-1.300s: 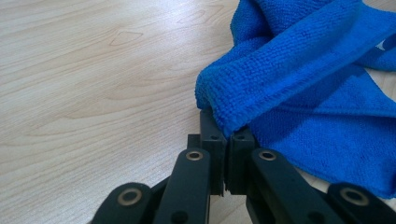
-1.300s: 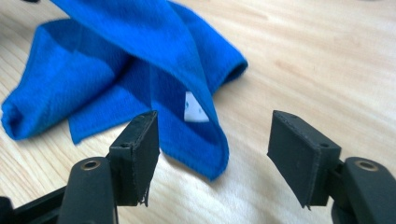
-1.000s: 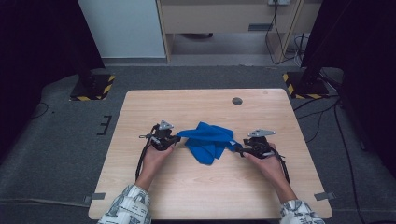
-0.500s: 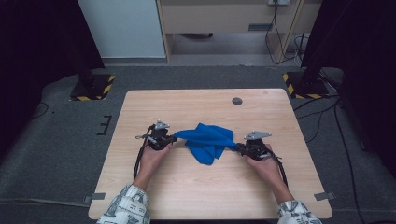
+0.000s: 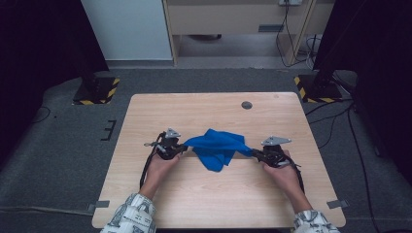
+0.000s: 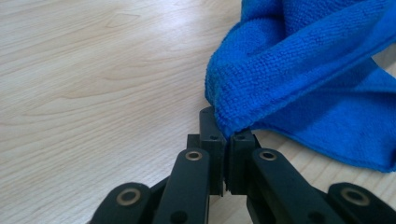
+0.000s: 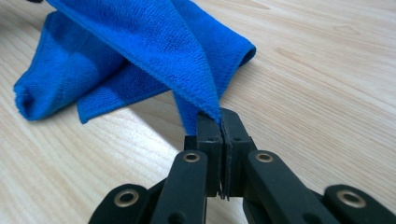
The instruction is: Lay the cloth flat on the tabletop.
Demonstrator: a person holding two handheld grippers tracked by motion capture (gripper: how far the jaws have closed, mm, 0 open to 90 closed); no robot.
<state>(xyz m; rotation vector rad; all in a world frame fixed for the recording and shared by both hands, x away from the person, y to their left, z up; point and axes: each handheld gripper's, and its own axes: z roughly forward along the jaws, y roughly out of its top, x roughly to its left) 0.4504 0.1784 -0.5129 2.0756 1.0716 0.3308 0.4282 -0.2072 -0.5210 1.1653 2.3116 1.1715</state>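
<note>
A blue microfibre cloth [image 5: 216,147] lies bunched at the middle of the wooden table [image 5: 214,111], stretched between both grippers. My left gripper [image 5: 183,147] is shut on the cloth's left corner; in the left gripper view the jaws pinch a folded edge of the cloth [image 6: 299,79] at the left gripper's tips [image 6: 227,131]. My right gripper [image 5: 253,153] is shut on the right corner; in the right gripper view a taut fold of the cloth [image 7: 140,51] rises from the right gripper's tips [image 7: 219,122]. The cloth's lower part sags onto the table.
A small dark round disc [image 5: 247,105] sits in the tabletop near the far edge. Black stands with yellow-black striped bases [image 5: 94,91] flank the table on the grey floor. A person's hands and patterned sleeves [image 5: 128,218] enter from the bottom.
Both grippers have shifted slightly toward the person and a little apart, drawing the cloth tauter between them.
</note>
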